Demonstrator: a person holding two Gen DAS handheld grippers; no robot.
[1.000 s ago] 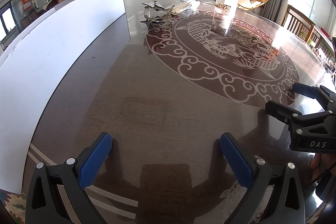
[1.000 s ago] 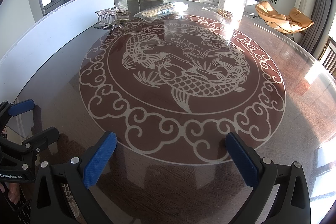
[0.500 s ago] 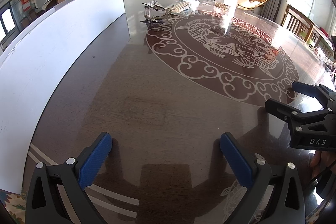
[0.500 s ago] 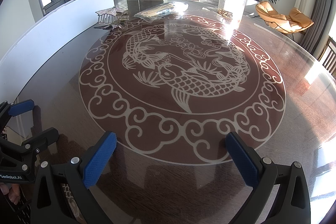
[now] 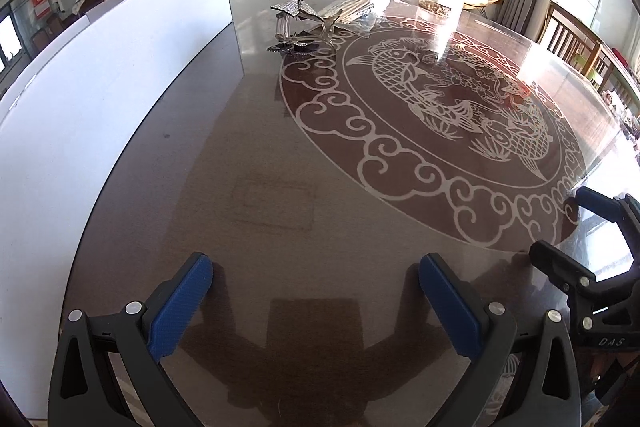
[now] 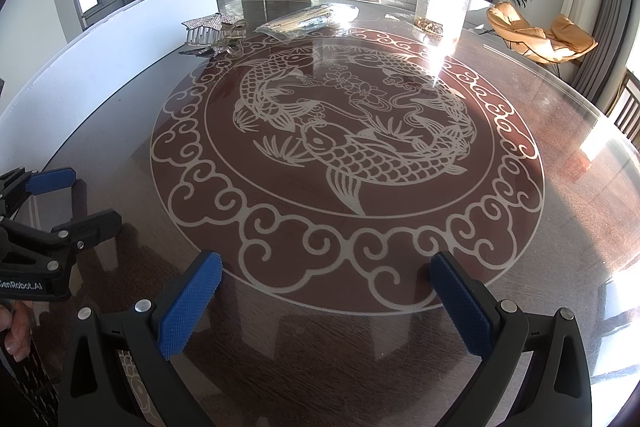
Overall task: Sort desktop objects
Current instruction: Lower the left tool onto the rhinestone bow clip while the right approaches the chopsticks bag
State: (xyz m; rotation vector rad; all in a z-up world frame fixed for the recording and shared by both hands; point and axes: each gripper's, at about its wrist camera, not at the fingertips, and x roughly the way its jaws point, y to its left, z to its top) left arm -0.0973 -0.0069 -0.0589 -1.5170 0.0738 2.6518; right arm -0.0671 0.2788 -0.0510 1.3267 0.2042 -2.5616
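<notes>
Fingers on both grippers stand spread wide with nothing between them, low over the near edge of the table (image 6: 560, 155). The left gripper (image 5: 316, 291) and the right gripper (image 6: 326, 285) sit side by side, each seen at the edge of the other's view.

The things to sort lie well apart from them, across the table: glittery hair clips (image 5: 298, 23) at the far left by the white board (image 5: 120, 79), a bag of sticks (image 6: 308, 19) just right of them, its long axis running left-near to right-far, and a clear jar (image 6: 442, 3) further right. The clips lie nearer the left gripper, the jar nearer the right; either reach probably calls for a long move forward.
</notes>
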